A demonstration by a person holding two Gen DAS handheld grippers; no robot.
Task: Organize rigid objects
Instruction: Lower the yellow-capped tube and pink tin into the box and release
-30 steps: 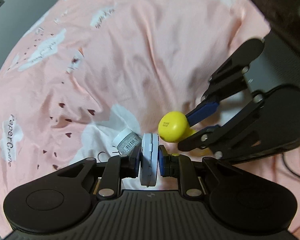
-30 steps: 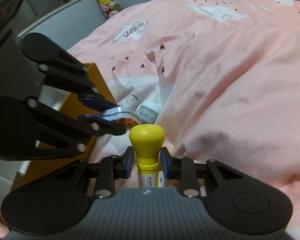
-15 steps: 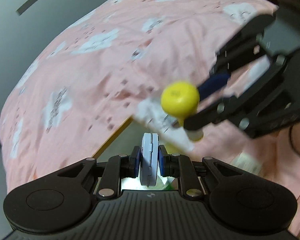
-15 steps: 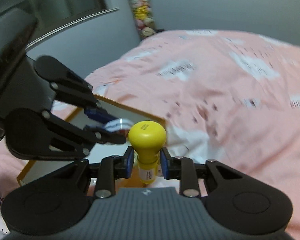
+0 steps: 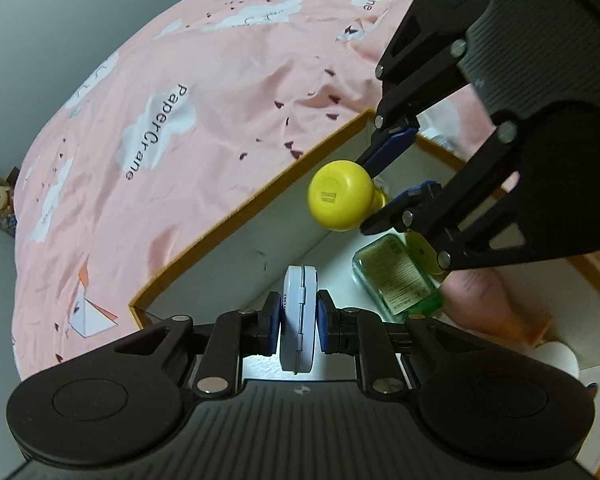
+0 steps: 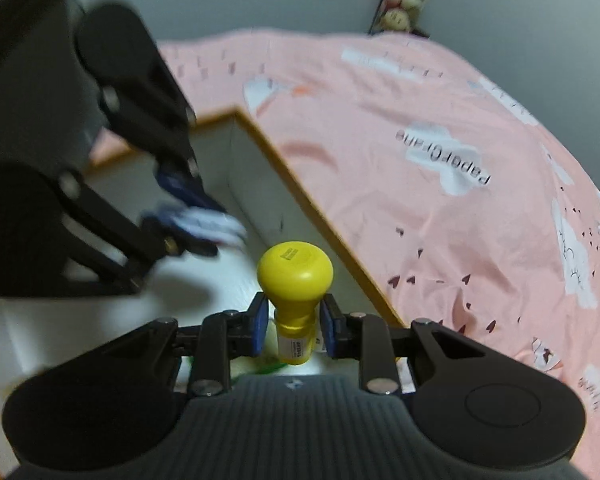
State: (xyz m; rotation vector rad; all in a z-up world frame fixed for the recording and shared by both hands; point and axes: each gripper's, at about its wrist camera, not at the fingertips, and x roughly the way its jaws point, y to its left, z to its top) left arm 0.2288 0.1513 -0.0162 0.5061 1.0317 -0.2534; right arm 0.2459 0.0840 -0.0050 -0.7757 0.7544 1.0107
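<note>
Both fisheye shots are looking pretty dim, soft indoor light with no hard shadows. Edges are bending hard, so the pink bedspread (image 5: pixel 188 128) is curving away beyond the fingers. Left view is staying fairly sharp. Right view is smearing badly up and left of the fingers, where the left gripper (image 6: pixel 192 216) is blurring. A bright patch is glowing under the left fingers (image 5: pixel 272 316).

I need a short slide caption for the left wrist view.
Left gripper holds a white case over the box; right gripper carries a yellow-capped bottle.
</note>
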